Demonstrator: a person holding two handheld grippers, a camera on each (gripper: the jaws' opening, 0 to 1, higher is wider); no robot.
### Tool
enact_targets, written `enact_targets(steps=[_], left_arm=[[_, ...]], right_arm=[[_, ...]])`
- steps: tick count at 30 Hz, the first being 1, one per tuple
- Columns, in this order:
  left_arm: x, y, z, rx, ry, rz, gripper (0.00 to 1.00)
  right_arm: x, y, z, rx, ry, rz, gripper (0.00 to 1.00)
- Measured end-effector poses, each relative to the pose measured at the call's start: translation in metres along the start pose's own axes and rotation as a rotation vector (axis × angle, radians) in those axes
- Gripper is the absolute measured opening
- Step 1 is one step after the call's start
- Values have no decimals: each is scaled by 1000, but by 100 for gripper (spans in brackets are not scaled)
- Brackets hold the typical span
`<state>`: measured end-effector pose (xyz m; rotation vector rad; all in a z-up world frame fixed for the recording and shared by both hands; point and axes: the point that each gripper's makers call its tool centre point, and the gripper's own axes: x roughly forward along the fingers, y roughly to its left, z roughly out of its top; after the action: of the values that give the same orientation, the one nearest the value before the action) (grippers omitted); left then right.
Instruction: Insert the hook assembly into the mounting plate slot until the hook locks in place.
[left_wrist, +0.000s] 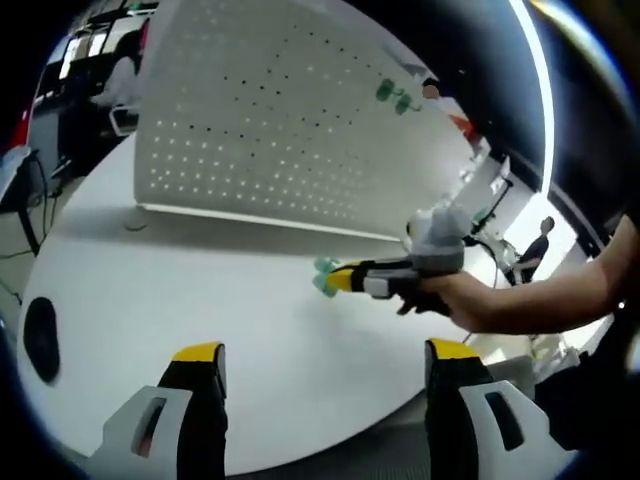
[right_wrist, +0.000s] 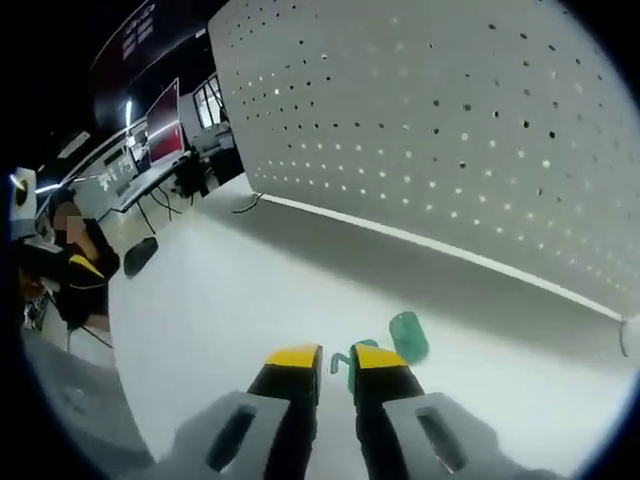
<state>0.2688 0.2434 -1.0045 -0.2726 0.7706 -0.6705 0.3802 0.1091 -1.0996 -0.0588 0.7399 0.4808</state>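
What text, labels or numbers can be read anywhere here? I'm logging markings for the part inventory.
None can be read.
Dark panel in the background of the right gripper view: pale marks, too blurred to read.
White pegboard: holes, no print.
Green hook by the right gripper: no marking visible.
White table and left gripper: no text visible.

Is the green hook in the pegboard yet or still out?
Out. The right gripper is shut on the green hook above the white table, short of the pegboard.

Two hooks (left_wrist: 326, 277), one pegboard (left_wrist: 280, 130)
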Motion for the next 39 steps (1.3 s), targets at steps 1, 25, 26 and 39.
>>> enact_targets(steps=[1, 25, 26, 39], left_arm=[[0, 0, 0, 1, 0, -1, 82], [4, -1, 8, 10, -1, -17, 82], [4, 0, 10, 10, -1, -16, 82], [17, 6, 37, -14, 24, -7, 85]], right_arm=[[0, -1, -1, -2, 6, -4, 9], [-11, -20, -2, -123, 18, -41, 1], [-14, -19, 1, -115, 7, -35, 1], [-71, 2, 53, -50, -166, 76, 1]])
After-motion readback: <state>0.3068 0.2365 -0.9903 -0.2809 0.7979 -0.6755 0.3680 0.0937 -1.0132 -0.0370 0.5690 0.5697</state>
